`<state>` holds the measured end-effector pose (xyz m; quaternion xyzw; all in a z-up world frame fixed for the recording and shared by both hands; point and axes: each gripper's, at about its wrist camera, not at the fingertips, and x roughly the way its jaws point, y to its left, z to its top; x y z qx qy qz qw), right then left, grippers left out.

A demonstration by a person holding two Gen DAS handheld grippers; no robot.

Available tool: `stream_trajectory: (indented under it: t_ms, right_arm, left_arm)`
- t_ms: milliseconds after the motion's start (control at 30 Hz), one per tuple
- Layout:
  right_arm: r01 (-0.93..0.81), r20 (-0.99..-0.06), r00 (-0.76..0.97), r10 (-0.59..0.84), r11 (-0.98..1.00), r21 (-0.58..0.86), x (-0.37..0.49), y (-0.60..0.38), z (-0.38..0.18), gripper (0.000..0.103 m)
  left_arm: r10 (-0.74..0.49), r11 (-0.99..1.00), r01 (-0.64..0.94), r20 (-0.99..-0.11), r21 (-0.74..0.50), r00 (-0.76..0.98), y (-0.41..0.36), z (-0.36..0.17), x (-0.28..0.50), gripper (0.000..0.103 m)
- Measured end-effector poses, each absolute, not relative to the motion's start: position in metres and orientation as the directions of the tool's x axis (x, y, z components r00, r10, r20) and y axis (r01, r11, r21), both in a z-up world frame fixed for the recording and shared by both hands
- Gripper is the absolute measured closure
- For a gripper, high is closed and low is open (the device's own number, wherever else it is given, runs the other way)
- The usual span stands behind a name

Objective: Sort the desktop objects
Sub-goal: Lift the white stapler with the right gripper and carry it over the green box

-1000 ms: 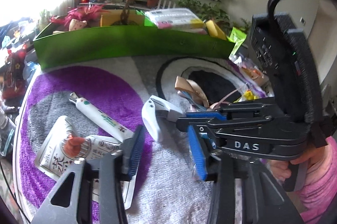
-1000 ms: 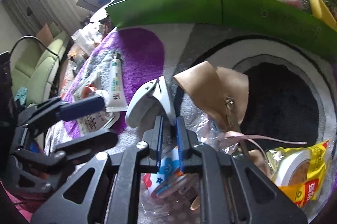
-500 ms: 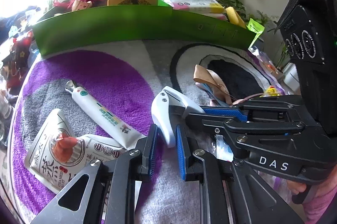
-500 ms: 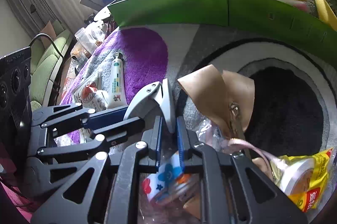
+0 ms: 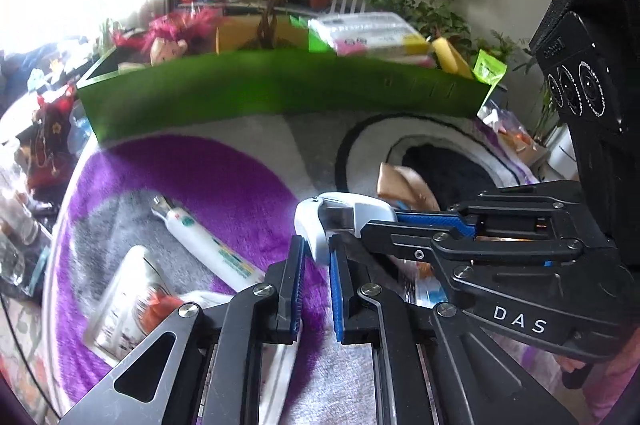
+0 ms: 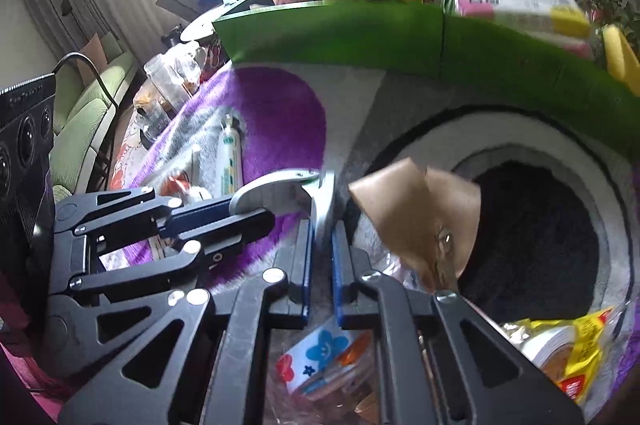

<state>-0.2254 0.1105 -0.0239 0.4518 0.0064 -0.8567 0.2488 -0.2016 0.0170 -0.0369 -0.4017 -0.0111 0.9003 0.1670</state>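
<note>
Left wrist view, biggest first: one fluffy rug [image 5: 192, 185], purple, grey, white and black, under everything. Behind, one long green box [image 5: 280, 89] with a few packs and a yellow sponge already inside, so probably some sorting done.

Lots left on the rug, though. Near the left edge, one flat drink pouch [image 5: 128, 289] and, just beside, one white tube [image 5: 208, 245]. On the black patch, one tan leather piece [image 6: 416, 213]. Low at the right, one yellow snack pack [image 6: 568, 349]. Right under the right tool, one clear bag of stickers [image 6: 320, 357]. Five loose things, none in the box yet.

Then one white clip [image 5: 340, 213], bent like a V, up off the rug in the middle, caught at both ends. Two tools, one per hand. Left gripper [image 5: 316, 257]: closing, blue pads pressing one end of the clip between them. Right gripper [image 6: 321, 229]: pressed together, pinching the other arm of the same clip.

Looks like early in the job: clip picked up, not put away, the rest waiting.
</note>
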Motion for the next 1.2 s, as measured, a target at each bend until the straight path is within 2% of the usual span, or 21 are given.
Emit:
stream_trajectory:
  t_ms: [1200]
  right_arm:
    - [0.545, -0.682, -0.564, -0.466, -0.830, 0.116, -0.276, 0.058, 0.064, 0.094]
  left_arm:
    - [0.239, -0.968, -0.238, -0.596, -0.082, -0.766, -0.038, 0.047, -0.247, 0.092]
